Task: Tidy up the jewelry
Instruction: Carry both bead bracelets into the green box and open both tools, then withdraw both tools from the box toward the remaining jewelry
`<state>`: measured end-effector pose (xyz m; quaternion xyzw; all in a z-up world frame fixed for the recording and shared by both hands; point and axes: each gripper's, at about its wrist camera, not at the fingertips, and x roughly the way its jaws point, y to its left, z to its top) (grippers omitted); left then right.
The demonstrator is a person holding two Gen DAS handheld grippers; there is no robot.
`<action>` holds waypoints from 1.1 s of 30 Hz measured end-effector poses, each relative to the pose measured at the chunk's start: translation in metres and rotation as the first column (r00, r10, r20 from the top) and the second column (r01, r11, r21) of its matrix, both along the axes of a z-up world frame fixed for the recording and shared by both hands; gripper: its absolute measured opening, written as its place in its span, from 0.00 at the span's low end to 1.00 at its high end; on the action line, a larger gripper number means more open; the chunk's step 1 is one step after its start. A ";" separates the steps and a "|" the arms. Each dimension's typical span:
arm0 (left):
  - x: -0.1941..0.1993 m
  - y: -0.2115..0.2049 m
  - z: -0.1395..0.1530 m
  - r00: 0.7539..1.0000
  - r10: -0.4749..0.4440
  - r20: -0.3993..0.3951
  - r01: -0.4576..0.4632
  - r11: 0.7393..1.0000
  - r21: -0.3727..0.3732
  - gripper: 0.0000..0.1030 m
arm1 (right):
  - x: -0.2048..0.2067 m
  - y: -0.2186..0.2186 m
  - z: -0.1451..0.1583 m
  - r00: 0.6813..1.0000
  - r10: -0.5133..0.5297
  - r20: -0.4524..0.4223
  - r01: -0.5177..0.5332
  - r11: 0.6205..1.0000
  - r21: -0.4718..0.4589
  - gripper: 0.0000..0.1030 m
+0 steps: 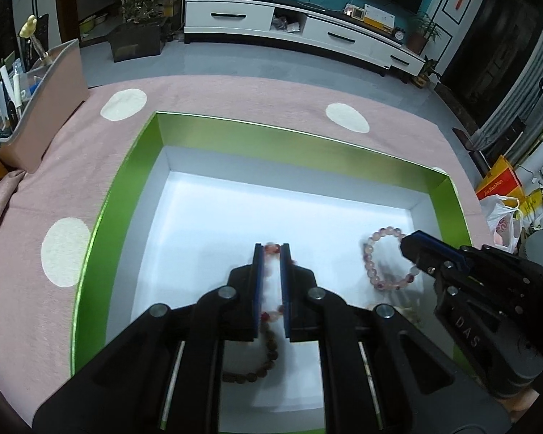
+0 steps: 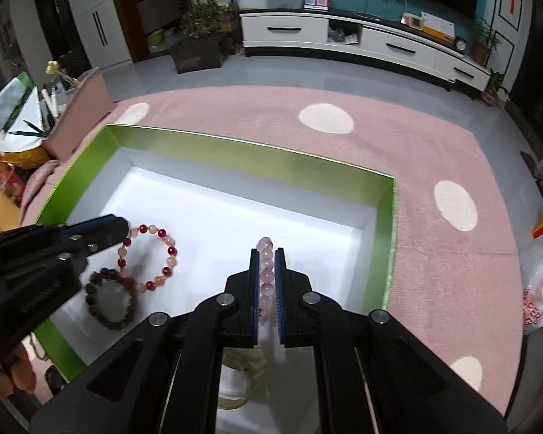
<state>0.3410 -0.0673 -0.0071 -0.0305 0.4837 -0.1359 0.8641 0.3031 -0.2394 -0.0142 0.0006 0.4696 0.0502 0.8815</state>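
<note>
- A green-walled box (image 1: pixel 101 217) with a white floor sits on a table draped in a pink cloth with cream dots (image 2: pixel 434 144); every place below is given relative to this box.
- The left gripper (image 1: pixel 272 253) reaches down into the box, its fingers (image 1: pixel 259 282) clamped on a red-and-peach bead bracelet (image 2: pixel 148 256), which hangs over the white floor toward the box's left half.
- The right gripper (image 2: pixel 267 256) reaches into the box's right half, its fingers (image 2: pixel 254 282) closed tight on a pale pink bead bracelet (image 1: pixel 387 256); the beads line up between the blue pads.
- A dark brown wooden-bead bracelet (image 2: pixel 110 300) lies on the box floor near the front wall, just below the red-and-peach one and overlapping its lower edge.
- A pale, cream-coloured ring-shaped item (image 2: pixel 240 365) lies on the floor near the front of the box, mostly hidden behind the right gripper; what it is cannot be told.
- A pink bin of pens and papers (image 1: pixel 50 108) stands on the cloth beyond the box's far left corner.
</note>
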 end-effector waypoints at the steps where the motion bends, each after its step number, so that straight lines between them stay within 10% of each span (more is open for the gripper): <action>1: -0.001 0.000 0.001 1.000 0.002 0.003 -0.002 1.000 0.000 0.07 | 0.000 -0.001 0.000 1.000 -0.002 -0.006 0.002 1.000 0.005 0.08; 19: -0.077 0.037 0.056 0.990 0.039 0.139 -0.039 0.999 -0.006 0.74 | -0.099 -0.038 0.059 0.978 -0.024 0.206 0.007 0.996 0.084 0.47; 33: -0.186 0.125 0.053 0.974 0.177 0.139 -0.178 0.984 0.000 0.90 | -0.211 -0.036 0.074 0.947 -0.013 0.320 -0.016 0.996 0.089 0.77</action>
